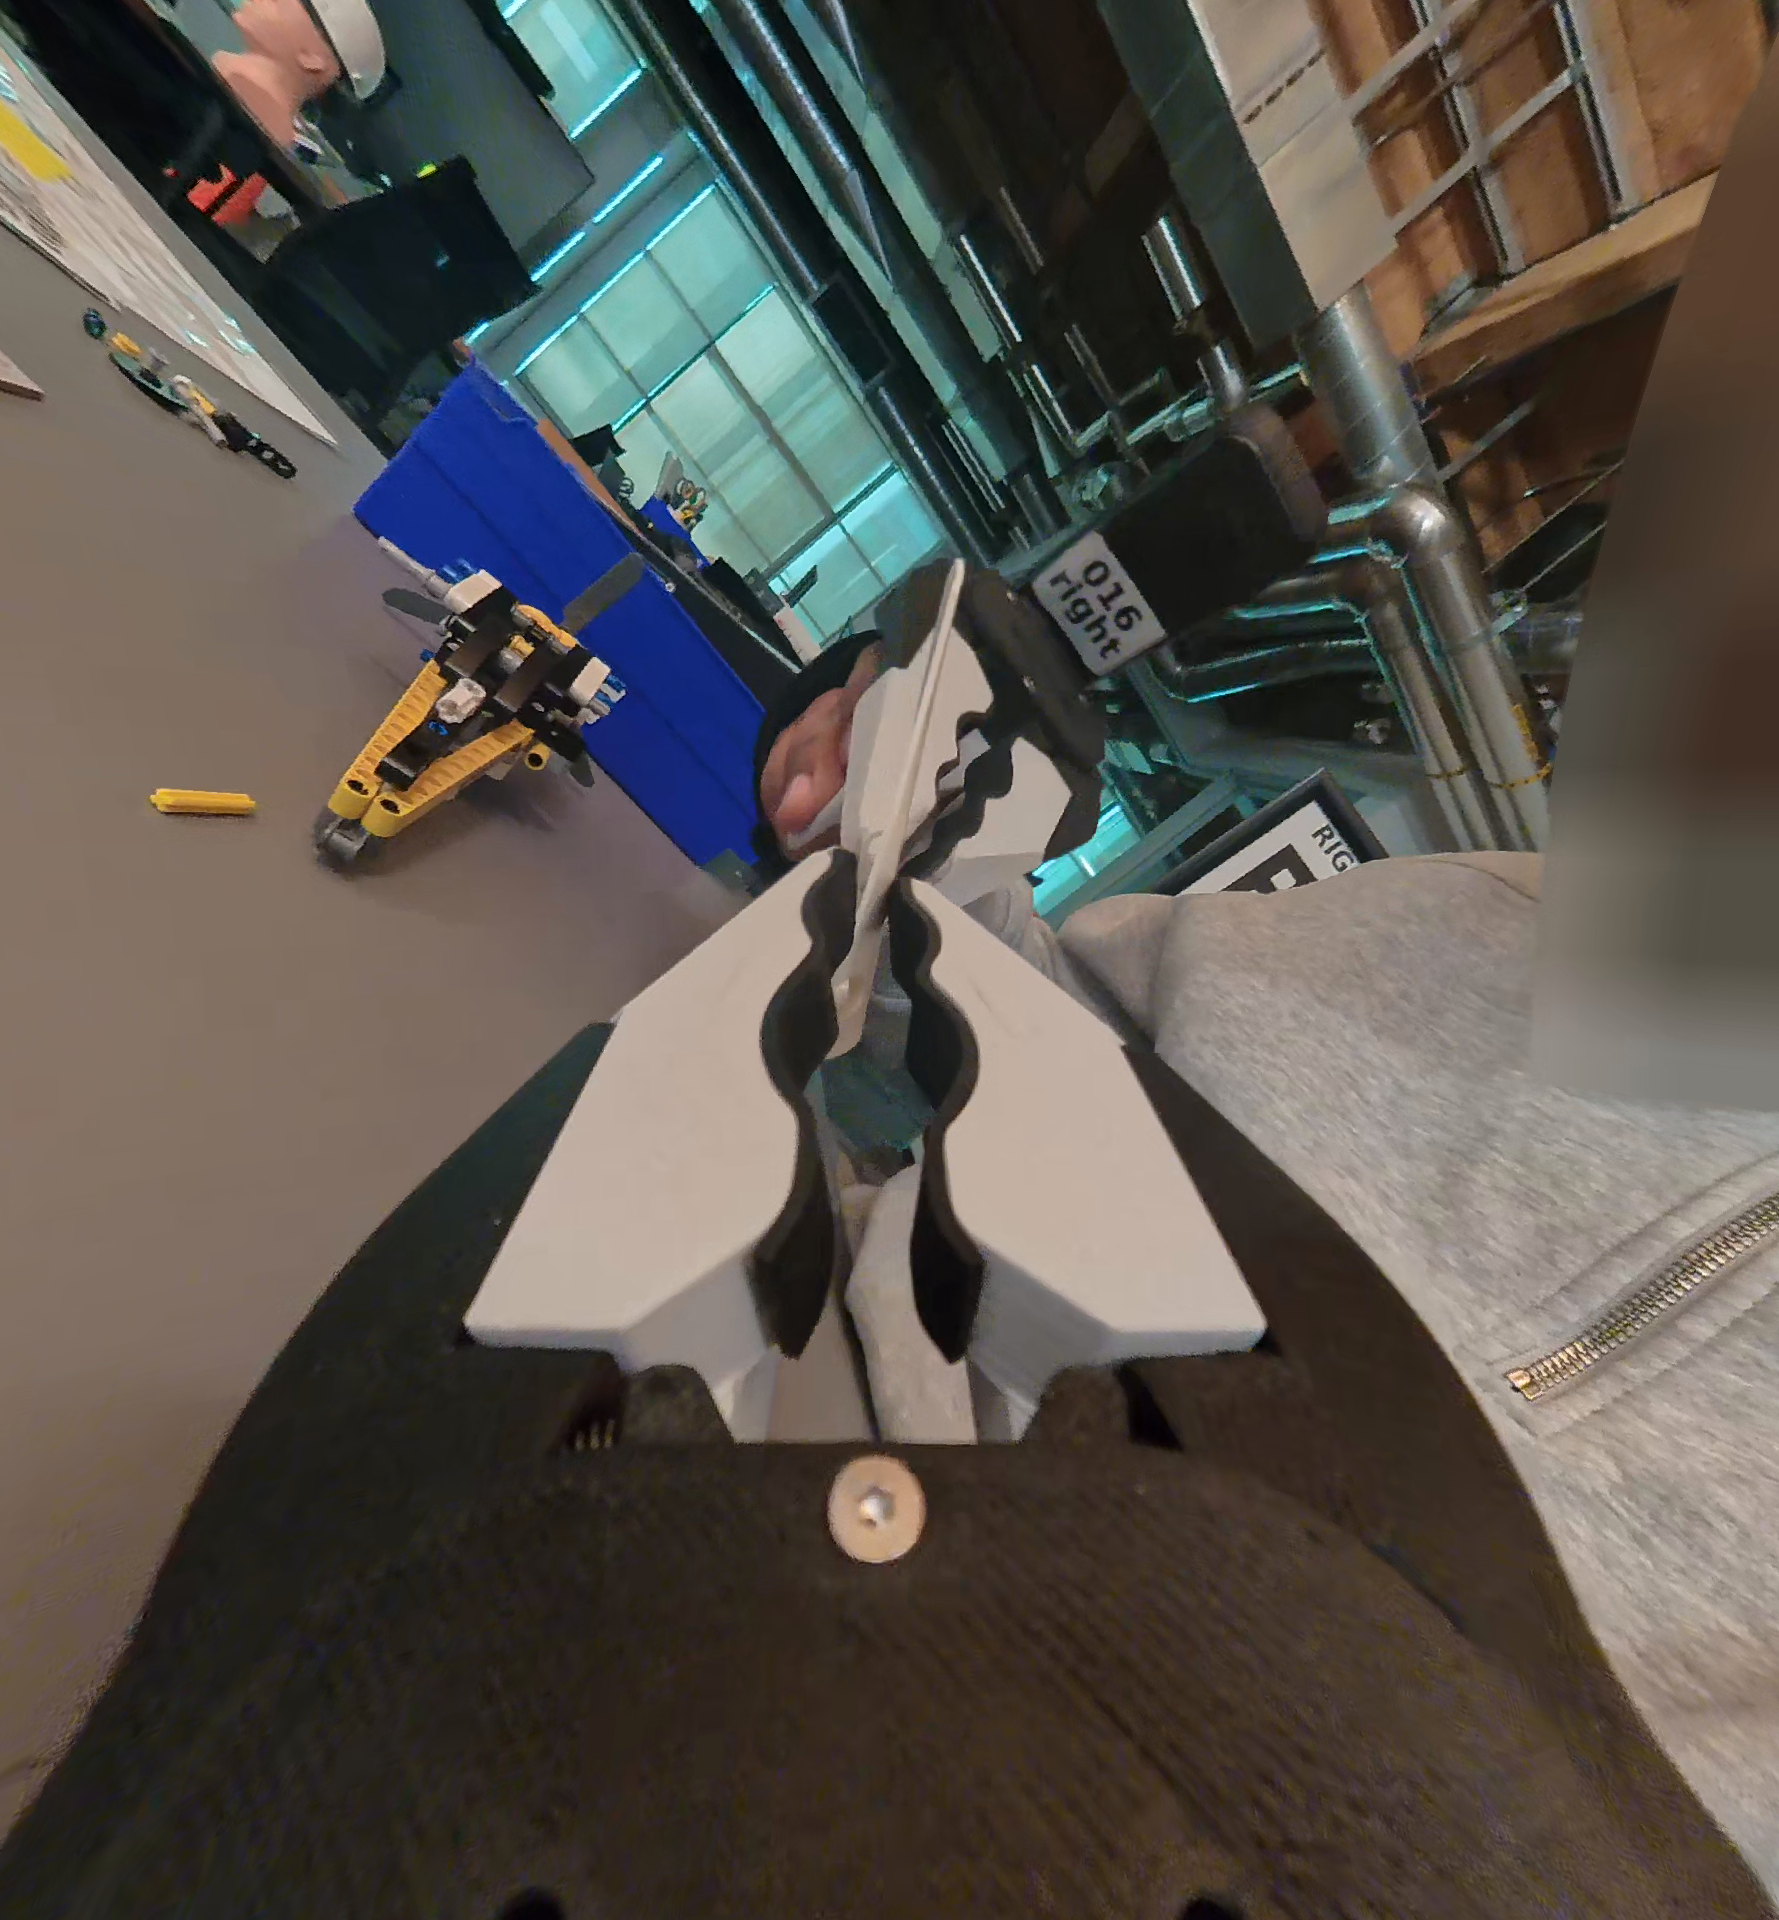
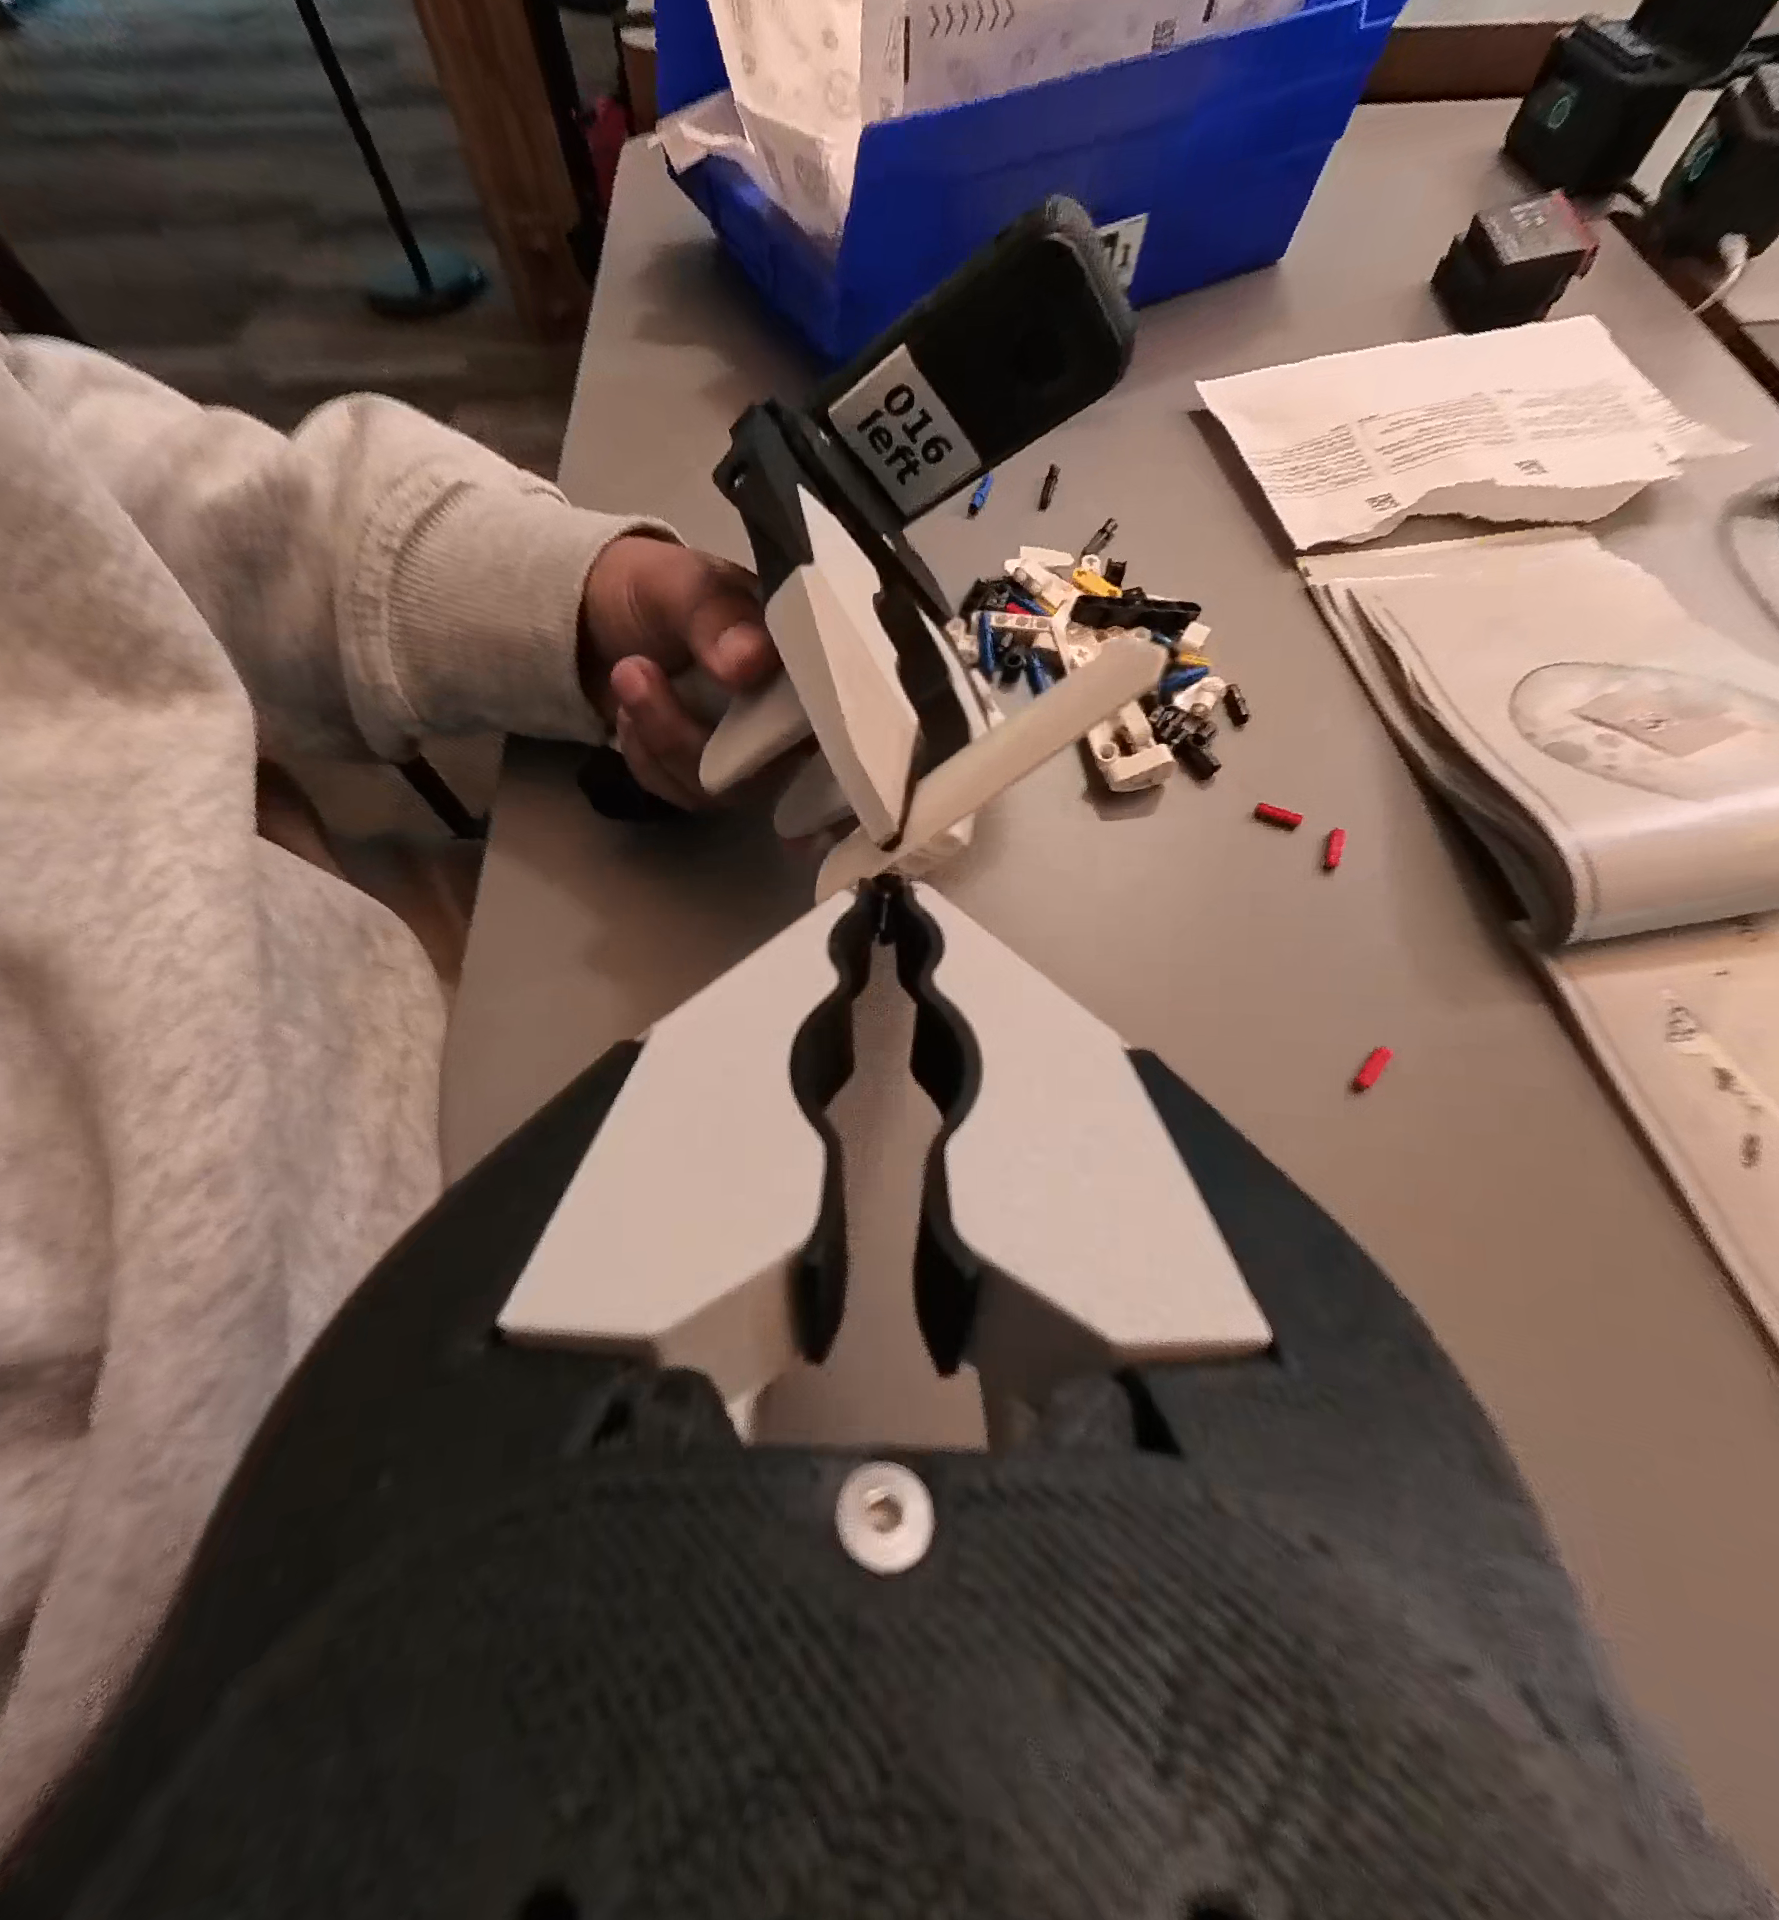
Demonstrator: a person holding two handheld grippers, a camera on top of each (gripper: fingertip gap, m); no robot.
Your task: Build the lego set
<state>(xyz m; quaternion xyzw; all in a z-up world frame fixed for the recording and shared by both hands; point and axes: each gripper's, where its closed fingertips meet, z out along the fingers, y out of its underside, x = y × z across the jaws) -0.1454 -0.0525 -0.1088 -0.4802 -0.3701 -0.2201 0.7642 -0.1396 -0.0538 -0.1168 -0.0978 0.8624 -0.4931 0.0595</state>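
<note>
My left gripper [image 1: 869,896] is shut on a long white LEGO blade [image 1: 911,727] and holds it in the air above the table edge. The right wrist view shows this gripper [image 2: 900,821] with the blade [image 2: 1030,743] sticking out to the right. My right gripper [image 2: 883,902] is shut on a small black pin [image 2: 881,920], whose tip meets the blade's near end. The right gripper also shows in the left wrist view [image 1: 932,821], tip to tip with the left one. A part-built yellow and black model [image 1: 469,717] stands on the grey table [image 1: 137,935].
A loose yellow axle [image 1: 201,801] lies left of the model. A pile of small LEGO parts [image 2: 1103,644] and three red pins [image 2: 1278,816] lie on the table. An open instruction booklet [image 2: 1612,727] is at the right, a blue bin [image 2: 1072,156] at the back. Left and right tips are no more than a few centimetres apart.
</note>
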